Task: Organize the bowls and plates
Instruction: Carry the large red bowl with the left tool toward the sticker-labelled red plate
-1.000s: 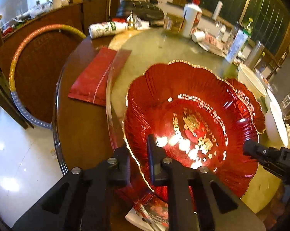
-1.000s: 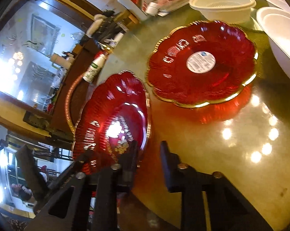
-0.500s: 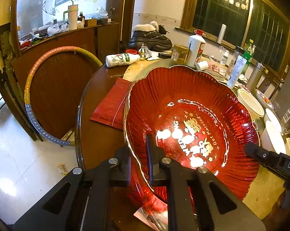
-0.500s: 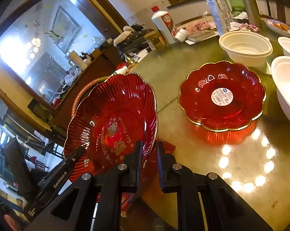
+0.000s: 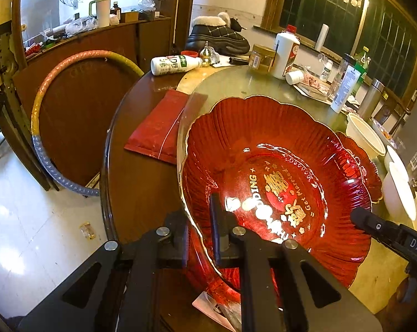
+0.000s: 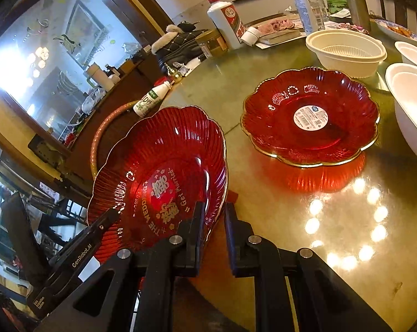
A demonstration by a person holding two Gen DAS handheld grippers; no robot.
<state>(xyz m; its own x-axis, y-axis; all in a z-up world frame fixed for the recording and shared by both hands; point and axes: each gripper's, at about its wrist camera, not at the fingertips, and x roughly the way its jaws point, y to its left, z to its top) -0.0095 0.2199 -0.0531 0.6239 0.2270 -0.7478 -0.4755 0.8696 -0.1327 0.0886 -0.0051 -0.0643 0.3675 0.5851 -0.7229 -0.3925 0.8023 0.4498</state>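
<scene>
**Left wrist and right wrist: both grippers on one red plate**

Left wrist view: your left gripper [image 5: 198, 218] is pinching the gold-trimmed rim of the red wedding plate [image 5: 277, 182], one finger under the rim and one finger inside the dish. The plate is tilted up off the tabletop [image 5: 142, 182] near its left edge, its printed face turned toward the camera. Your right gripper [image 5: 357, 217] comes in from the right and meets the plate's opposite rim; from here you cannot tell how its fingers stand. A second red plate [image 5: 359, 166] peeks out behind the lifted one, toward the right edge. A red packet [image 5: 158, 127] lies flat on the wood beside the glass turntable, and a white bottle [image 5: 175, 65] lies on its side at the far edge.

Right wrist view: your right gripper [image 6: 212, 215] has its fingers pressed close on the rim of the tilted plate [image 6: 164, 166], the rim sitting between them. The tip of your left gripper [image 6: 111, 217] touches the plate's far rim on the left. The second red plate [image 6: 310, 116], with a round white sticker in its middle, lies flat on the glass, well apart from the held one. A cream bowl [image 6: 346, 52] stands just behind it, and white bowls [image 6: 410, 96] sit stacked at the right edge.
</scene>
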